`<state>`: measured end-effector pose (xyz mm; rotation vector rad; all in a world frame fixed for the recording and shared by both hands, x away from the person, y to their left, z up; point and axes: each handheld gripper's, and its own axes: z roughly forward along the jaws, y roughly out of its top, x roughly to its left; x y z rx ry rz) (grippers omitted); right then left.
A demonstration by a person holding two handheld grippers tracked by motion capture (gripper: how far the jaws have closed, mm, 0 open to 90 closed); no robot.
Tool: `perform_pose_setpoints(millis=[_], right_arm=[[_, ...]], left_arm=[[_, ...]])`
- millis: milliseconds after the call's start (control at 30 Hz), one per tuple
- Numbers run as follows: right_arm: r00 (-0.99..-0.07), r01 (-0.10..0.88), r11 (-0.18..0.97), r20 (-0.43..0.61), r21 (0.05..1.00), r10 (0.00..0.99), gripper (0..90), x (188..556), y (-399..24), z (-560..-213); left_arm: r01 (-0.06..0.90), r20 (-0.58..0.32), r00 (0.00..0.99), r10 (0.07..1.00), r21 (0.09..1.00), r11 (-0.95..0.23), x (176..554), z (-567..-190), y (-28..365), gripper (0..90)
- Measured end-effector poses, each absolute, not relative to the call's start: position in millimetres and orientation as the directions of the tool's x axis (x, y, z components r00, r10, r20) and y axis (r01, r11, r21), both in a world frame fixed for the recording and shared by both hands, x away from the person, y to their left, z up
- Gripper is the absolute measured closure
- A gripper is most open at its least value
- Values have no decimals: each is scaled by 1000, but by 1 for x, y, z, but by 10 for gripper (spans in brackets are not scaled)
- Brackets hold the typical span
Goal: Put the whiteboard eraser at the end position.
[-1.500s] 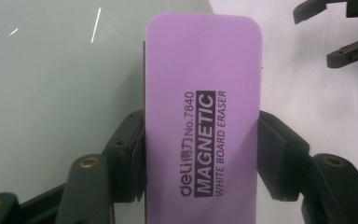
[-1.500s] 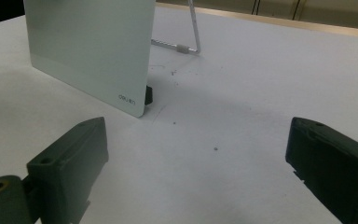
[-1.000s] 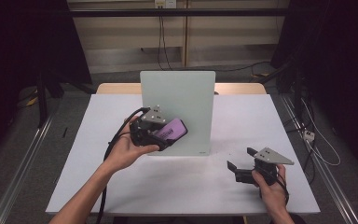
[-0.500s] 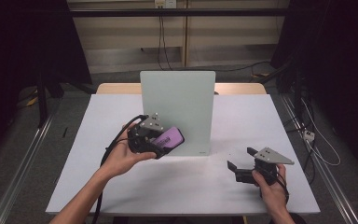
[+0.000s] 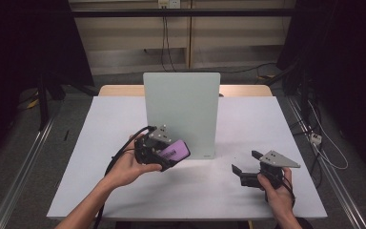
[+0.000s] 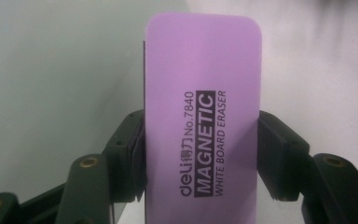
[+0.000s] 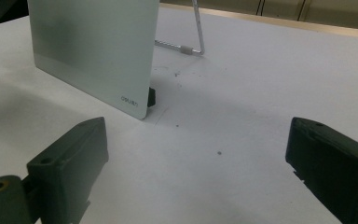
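Purple plastic is clamped between the left tongs (image 6: 200,154): a magnetic whiteboard eraser (image 6: 203,116), gripped by its long sides, one pad pressed on each. In the high view the eraser (image 5: 174,151) is held just above the bench (image 5: 100,143), close in front of the lower left part of the upright whiteboard (image 5: 181,109); whether it touches the board cannot be told. Its face is smooth, with rounded corners, and black print reading "deli No.7840 MAGNETIC WHITE BOARD ERASER" is seen along its length. Its lower end is cut off at the picture's edge in the left gripper view, and a thin dark layer is glimpsed behind its left edge. The right tongs (image 5: 245,164) are held wide open over the white bench, well apart from the eraser, nothing between them. In the right gripper view the board's corner (image 7: 137,100) carries a small logo, and a wire stand (image 7: 193,44) is partly hidden behind the board.
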<state>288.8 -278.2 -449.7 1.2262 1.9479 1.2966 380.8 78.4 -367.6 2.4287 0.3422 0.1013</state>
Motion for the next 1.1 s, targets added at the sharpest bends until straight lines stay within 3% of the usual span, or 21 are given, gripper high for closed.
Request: perform_pose_setpoints(millis=[667,1100], right_arm=[[-481,406,146,74,902,874,58,290,-278,-450],[-478,404,152,67,902,876,58,287,-277,-448]], left_arm=[[245,-63,965,256,572,-783,377,-385,68,410],[186,-81,982,169,540,-821,364,-397,49,410]])
